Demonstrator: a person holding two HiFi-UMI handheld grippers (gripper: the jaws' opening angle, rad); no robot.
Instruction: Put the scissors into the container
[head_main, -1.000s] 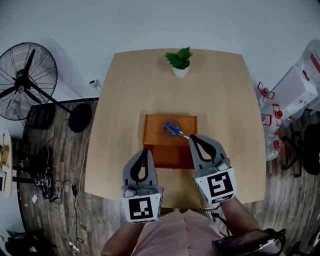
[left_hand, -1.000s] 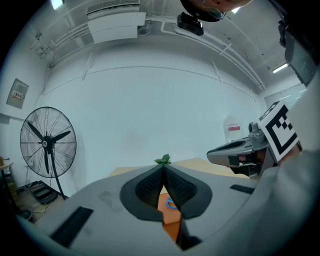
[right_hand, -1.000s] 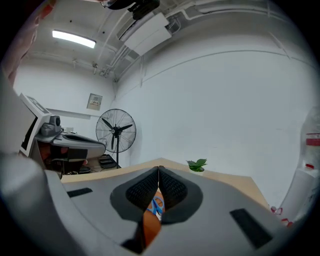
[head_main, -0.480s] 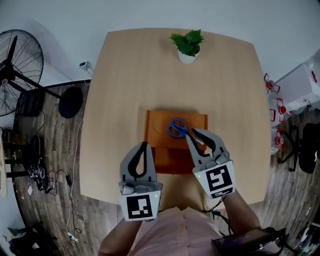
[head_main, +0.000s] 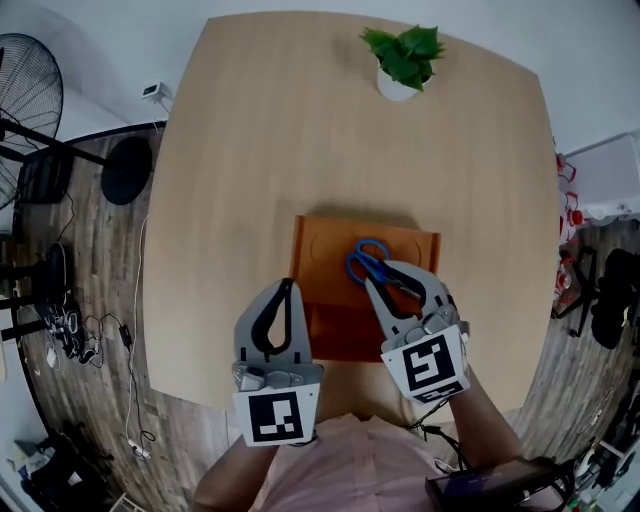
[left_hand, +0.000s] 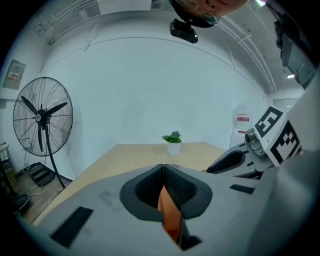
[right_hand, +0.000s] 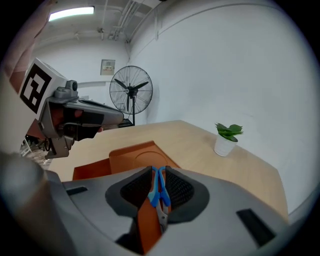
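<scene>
From the head view I see the orange container (head_main: 325, 250) sitting on the near half of the wooden table (head_main: 240, 150), its near edge close to the table's near edge. Bare wood runs wide to its left, to its right and on its far side. A small potted plant (head_main: 404, 58) stands well apart by the far edge, right of centre. Off the table's left edge, a standing fan (head_main: 22, 95) and cables are on the floor.

My right gripper (head_main: 384, 274) is over the container's right part. Its jaws are pressed together on the blue-handled scissors (head_main: 368, 265), gripping the handle shanks with the blades running back toward me. The finger loops stick out past the tips over the far compartment with the round recess. I cannot tell whether the scissors touch the container floor.

My left gripper (head_main: 289, 288) sits at the container's near left edge. Its jaws meet at the tips with nothing between them, and only the container shows orange through the gap below them.
</scene>
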